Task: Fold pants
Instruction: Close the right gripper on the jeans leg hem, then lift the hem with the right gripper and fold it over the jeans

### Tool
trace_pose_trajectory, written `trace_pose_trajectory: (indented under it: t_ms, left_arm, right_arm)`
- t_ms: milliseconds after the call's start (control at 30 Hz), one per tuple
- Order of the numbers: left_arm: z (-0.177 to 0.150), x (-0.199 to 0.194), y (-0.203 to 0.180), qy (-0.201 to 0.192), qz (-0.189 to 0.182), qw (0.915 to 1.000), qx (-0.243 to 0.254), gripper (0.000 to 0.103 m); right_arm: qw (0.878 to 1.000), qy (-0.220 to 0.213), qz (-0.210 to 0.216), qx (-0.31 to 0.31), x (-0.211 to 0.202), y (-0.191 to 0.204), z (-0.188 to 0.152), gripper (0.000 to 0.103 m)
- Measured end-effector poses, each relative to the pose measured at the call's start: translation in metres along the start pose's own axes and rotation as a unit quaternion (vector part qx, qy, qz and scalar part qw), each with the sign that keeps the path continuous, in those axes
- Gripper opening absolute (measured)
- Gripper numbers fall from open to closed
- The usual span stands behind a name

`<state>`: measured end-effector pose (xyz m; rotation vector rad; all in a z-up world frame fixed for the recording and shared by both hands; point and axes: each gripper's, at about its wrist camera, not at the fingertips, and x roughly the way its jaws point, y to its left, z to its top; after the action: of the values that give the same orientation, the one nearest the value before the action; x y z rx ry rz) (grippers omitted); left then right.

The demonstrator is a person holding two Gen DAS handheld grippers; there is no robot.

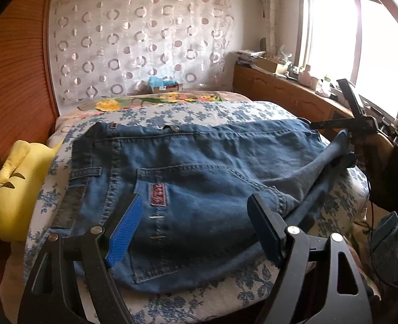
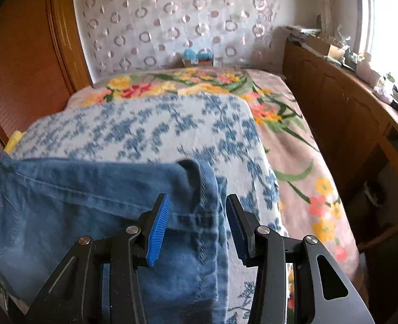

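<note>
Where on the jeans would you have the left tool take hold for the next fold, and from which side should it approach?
Take the jeans at the near edge below the back pocket, coming in low from the near side of the bed. That edge lies flat and thin over the blanket, right under the open left tool.

The pants are blue denim, matt and slightly rough, with raised stitched seams. Each hand-held gripper has matt black plastic arms, shiny metal rivets and ribbed blue pads. Under the left hand-held gripper lies a soft woven blanket with a blue print. Left of it sits a smooth yellow cushion; beyond that stands a glossy ribbed wooden panel. Ahead hangs a sheer curtain with satiny circles.
</note>
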<state>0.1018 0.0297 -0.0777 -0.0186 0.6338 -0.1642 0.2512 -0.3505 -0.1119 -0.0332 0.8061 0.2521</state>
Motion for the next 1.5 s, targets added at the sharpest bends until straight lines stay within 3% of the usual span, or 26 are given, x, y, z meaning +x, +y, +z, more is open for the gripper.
trace_pose_trajectory:
  t_ms: [133,267,400,633,733,1033,1333,1500]
  left_arm:
    - [-0.002,0.003,-0.005,0.004,-0.006,1.0,-0.001,0.08]
    - [-0.004,0.006,-0.008,0.008,-0.005,1.0,0.0,0.08]
    - [-0.005,0.005,-0.007,0.01,-0.003,0.9999,-0.002,0.08]
    - [-0.007,0.005,-0.002,0.01,0.001,0.9999,-0.007,0.08]
    - [-0.009,0.005,-0.001,0.011,0.0,0.9999,-0.008,0.08]
    - [-0.011,0.006,-0.004,0.016,-0.002,0.9999,-0.005,0.08]
    - [-0.01,0.002,0.001,0.006,0.002,0.9999,-0.013,0.08]
    - [-0.012,-0.004,0.005,0.001,-0.001,0.9999,-0.016,0.08]
  right_arm:
    - [1.0,0.022,0.004,0.002,0.012,-0.005,-0.008,0.045]
    - [0.998,0.039,0.04,0.014,0.018,-0.012,-0.01,0.045]
    - [0.998,0.035,0.056,0.019,0.017,-0.016,-0.012,0.045]
    - [0.999,0.004,0.054,-0.008,-0.004,-0.012,-0.014,0.01]
    - [0.997,-0.007,0.064,-0.029,-0.015,-0.004,-0.013,0.006]
    - [0.997,-0.021,0.033,-0.063,-0.022,0.014,-0.012,0.003]
    - [0.993,-0.102,-0.015,-0.059,-0.052,0.025,0.042,0.001]
    - [0.989,-0.099,-0.078,-0.079,-0.032,0.041,0.067,0.001]
